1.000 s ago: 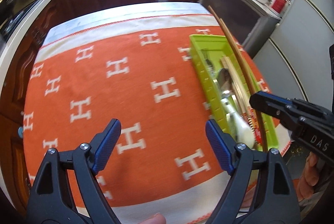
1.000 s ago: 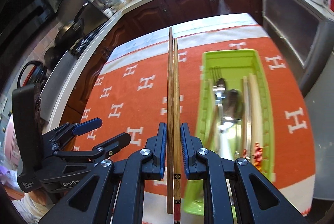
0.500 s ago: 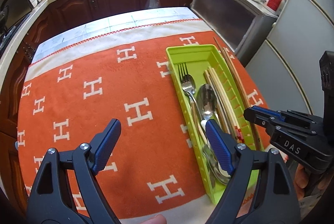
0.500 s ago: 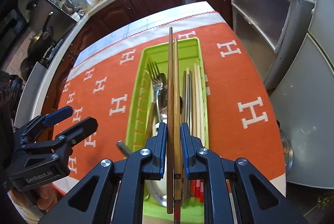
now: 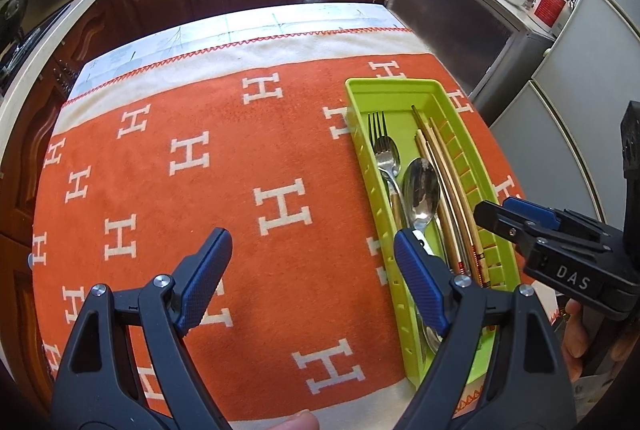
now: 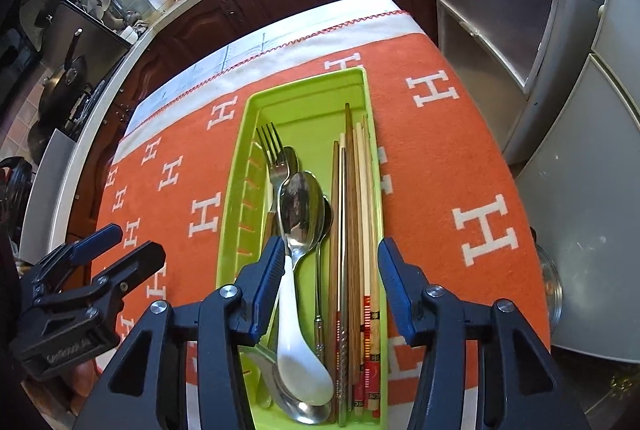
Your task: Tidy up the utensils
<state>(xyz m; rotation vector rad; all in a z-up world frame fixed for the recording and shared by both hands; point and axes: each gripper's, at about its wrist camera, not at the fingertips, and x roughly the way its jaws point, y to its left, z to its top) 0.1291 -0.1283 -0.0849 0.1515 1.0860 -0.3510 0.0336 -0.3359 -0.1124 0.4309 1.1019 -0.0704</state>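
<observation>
Two black plastic grippers with blue cross-hatched rubber pads hang over a table draped in a fuzzy orange cloth with white H shapes [image 5: 240,189]. Left gripper [image 5: 308,270]: jaws spread wide, nothing between them, over bare cloth just left of the tray. Right gripper [image 6: 328,286]: jaws have just been opening and now stand about half apart, pads clear of everything; it hovers above the near end of the tray, and the chopsticks lie below the gap, not gripped.

Long, narrow lime-green plastic tray [image 6: 308,89] with slotted side walls sits on the right part of the cloth, running near to far. Inside, left side: steel fork [image 6: 272,153], tines toward the far end; polished steel spoon [image 6: 300,205] with oval bowl; glossy white ceramic spoon [image 6: 300,342] at the near end, overlapping the steel one. Right side: bundle of slim straight chopsticks [image 6: 352,213], laid lengthwise, dark wood, pale wood and one metal, some with red patterned near ends.
</observation>
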